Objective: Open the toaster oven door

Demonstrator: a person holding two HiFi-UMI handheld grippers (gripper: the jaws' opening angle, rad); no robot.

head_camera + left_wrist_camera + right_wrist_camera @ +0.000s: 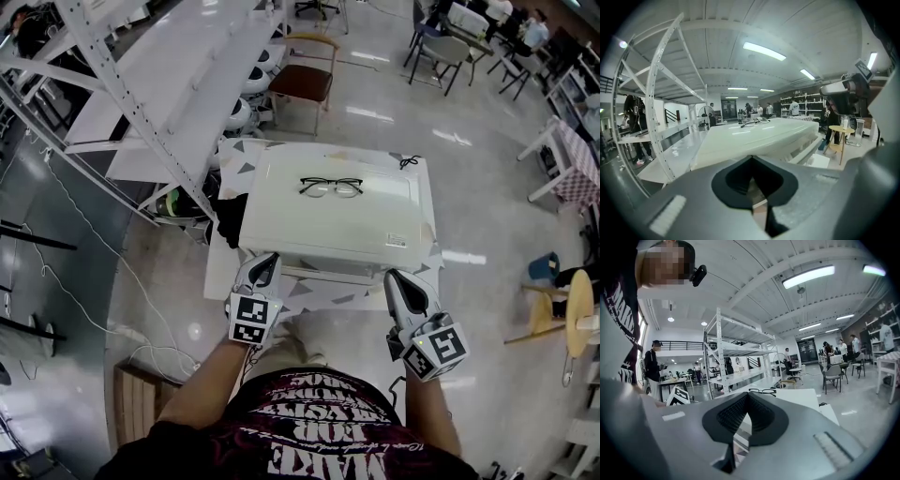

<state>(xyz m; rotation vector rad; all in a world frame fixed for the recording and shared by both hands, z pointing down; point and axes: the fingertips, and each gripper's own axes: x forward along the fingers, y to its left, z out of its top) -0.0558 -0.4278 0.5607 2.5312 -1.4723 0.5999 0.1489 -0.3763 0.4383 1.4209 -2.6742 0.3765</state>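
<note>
— Toaster oven [328, 225]: where is it found, and of what form?
— A smooth, white, round-cornered box is seen on a small speckled table [314, 292]. Thin, dark-rimmed glasses [330, 187] are laid on the oven's top.
— And the claws?
— The left gripper [267, 259] and right gripper [397, 279] are held near the oven's front corners. Their ribbed black pads are pressed together, and nothing is gripped.

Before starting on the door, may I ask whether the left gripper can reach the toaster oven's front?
Probably yes: the left gripper hovers right at the toaster oven front, with nothing visible between them.
</note>
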